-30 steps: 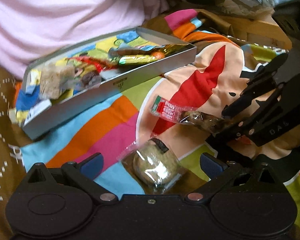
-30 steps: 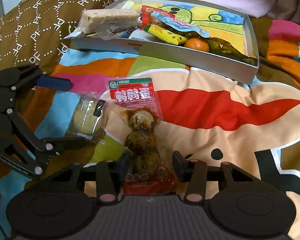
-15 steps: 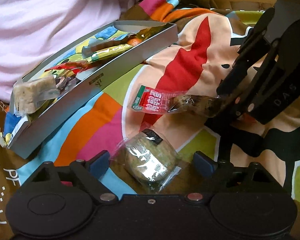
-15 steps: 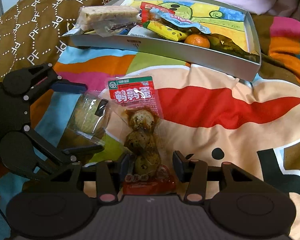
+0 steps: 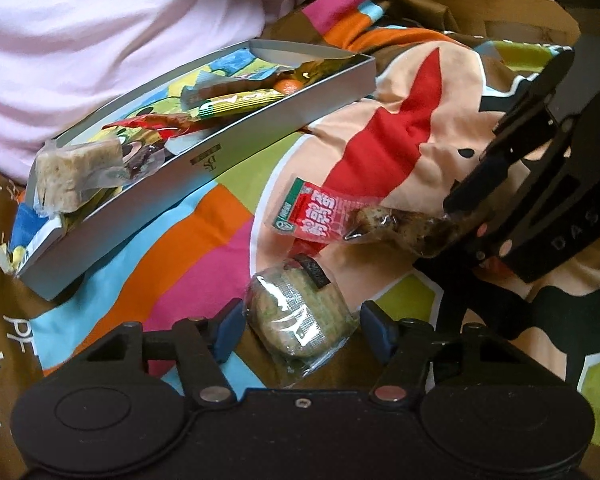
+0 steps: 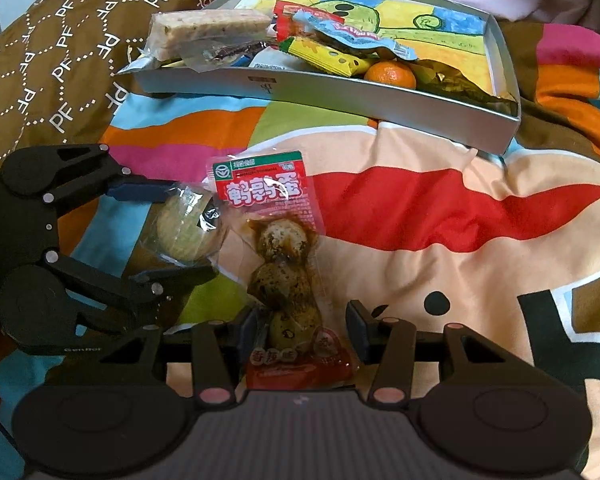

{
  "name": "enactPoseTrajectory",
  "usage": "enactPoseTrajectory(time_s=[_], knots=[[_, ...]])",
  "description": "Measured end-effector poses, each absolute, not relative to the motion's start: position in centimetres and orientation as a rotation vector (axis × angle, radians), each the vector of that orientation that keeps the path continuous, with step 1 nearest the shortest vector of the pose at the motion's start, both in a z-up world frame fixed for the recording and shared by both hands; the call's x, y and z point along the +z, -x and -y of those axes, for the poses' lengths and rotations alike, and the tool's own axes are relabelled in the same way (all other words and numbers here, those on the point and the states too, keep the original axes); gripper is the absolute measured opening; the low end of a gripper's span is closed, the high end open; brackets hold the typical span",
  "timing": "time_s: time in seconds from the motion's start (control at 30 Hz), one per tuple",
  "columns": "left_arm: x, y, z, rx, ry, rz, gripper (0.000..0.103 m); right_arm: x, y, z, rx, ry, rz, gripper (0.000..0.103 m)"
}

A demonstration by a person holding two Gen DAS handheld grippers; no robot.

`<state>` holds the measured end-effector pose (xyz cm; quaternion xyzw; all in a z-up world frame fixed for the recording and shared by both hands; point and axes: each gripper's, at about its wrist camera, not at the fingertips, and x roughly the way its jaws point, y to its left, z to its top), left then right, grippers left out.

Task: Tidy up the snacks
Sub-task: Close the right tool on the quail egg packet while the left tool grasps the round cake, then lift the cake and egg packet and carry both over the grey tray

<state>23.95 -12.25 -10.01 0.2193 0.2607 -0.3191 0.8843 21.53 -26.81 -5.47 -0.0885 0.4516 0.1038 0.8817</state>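
1. Left gripper point(image 5: 302, 324) has its jaws closing around a round green biscuit in clear wrap point(image 5: 300, 318), which lies between the blue pads; one pad looks to be touching the wrapper at 9 o'clock of the biscuit, while the pad at 3 o'clock stands just clear of it.
2. Right gripper point(image 6: 300, 326) sits narrowly parted on the bottom end of a red packet of quail eggs point(image 6: 278, 248); the left pad presses the lowest egg, and the right pad appears to meet the packet's edge, though that contact is hard to tell.
3. From the right wrist view, the egg packet runs from the gripper toward 12 o'clock, its red label at the far end.
4. That same biscuit point(image 6: 190, 228) lies at 9 o'clock of the egg packet, just beside it, framed by the left gripper point(image 6: 180, 236).
5. Both snacks rest on a colourful cartoon blanket point(image 6: 440, 240).
6. A shallow grey box point(image 6: 340, 96) lies at 12 o'clock, well apart from the egg packet.
7. Inside the box are a pale cereal bar point(image 6: 204, 34) at its 9 o'clock end, a yellow wrapper point(image 6: 324, 56), a blue wrapper point(image 6: 352, 36) and a small orange point(image 6: 390, 74) near the front wall.
8. Behind the box is pink cloth point(image 5: 100, 40).
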Motion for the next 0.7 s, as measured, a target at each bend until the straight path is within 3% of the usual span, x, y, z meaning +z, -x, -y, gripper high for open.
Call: enactPoseTrajectory(time_s=[0.1, 0.43, 0.7], knots=[[-9.7, -23.9, 12.2, -0.637, -0.429, -0.556, 0.058, -5.7, -21.7, 26.8, 0.213, 0.178, -0.947, 0.053], [-8.7, -23.8, 10.9, -0.495, -0.217, -0.767, 0.056, -6.7, -21.9, 26.4, 0.2, 0.15, -0.911, 0.06], [-8.5, -21.9, 7.8, -0.437, -0.012, -0.919, 0.055, -6.7, -20.1, 24.9, 0.174, 0.2, -0.95, 0.05]])
